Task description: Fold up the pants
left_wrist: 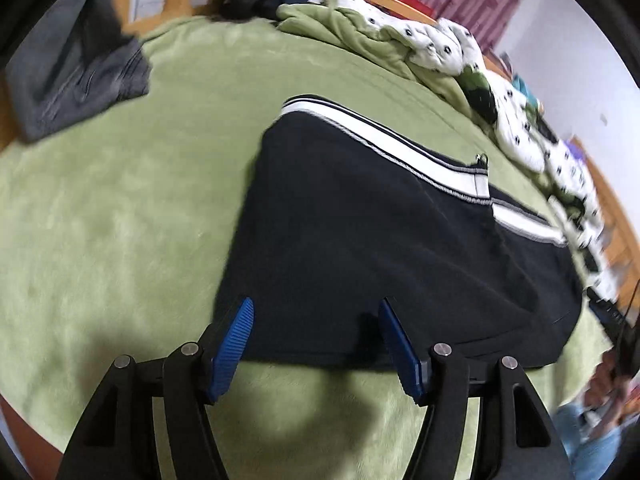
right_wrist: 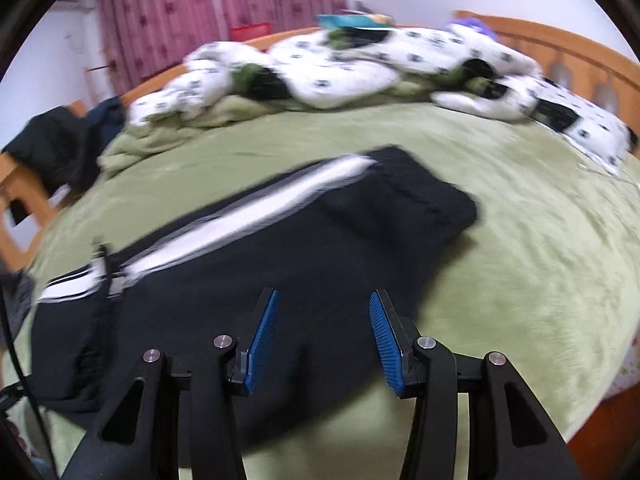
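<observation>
A: Start at the left gripper (left_wrist: 316, 306). What is it doing?

B: Its jaws stand apart, holding nothing. The blue pads (left_wrist: 234, 344) frame the near hem of the pants (left_wrist: 360, 248), but neither pad presses on the cloth.

A: And the right gripper (right_wrist: 324, 300)?

B: Also released, with a clear gap between its pads (right_wrist: 262, 340). It hangs over the near edge of the pants (right_wrist: 288, 264), black cloth showing in the gap, nothing pinched.

A: How do the pants lie?

B: Flat on the green blanket (left_wrist: 120, 208), which covers the bed. They seem already doubled over, a broad black slab. The long axis runs side to side across both views: in the left view from near centre out to the right, in the right view from lower left up toward centre right.

A: Which end is which?

B: I cannot tell for certain. In the right view the far right end shows a ribbed band across it; motion blur smears the rest.

A: Their look?

B: Black, with a white stripe (left_wrist: 384, 144) edged in thin grey and dark lines along the far side. A small zipper pull (left_wrist: 482, 158) sits by the stripe.

A: Around them?

B: A grey garment (left_wrist: 76, 80) lies well apart at upper left. A white patterned quilt (right_wrist: 340, 68) is heaped along the far edge of the bed, pink curtains (right_wrist: 192, 4) behind it.
</observation>
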